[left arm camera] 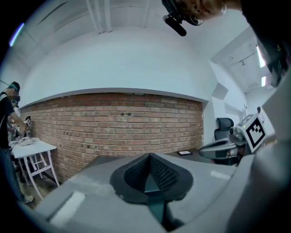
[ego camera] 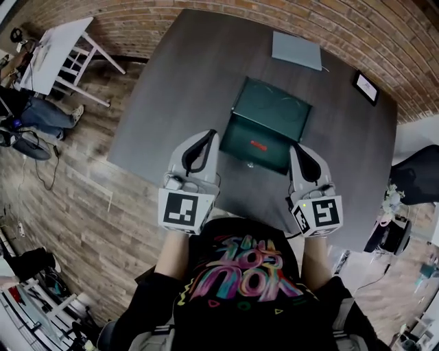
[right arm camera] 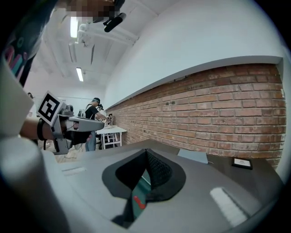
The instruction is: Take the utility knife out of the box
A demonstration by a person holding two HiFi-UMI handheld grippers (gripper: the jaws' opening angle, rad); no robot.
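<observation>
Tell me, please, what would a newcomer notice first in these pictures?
An open green box stands on the dark table, with a red utility knife lying inside it. The left gripper and the right gripper flank its near side, both shut and empty. A brick wall runs behind the table.

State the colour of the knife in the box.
Red; the knife shows best in the head view.

left tongs [ego camera: 210, 134]: tips together | right tongs [ego camera: 296, 147]: apparently together too | both forward, side by side
</observation>
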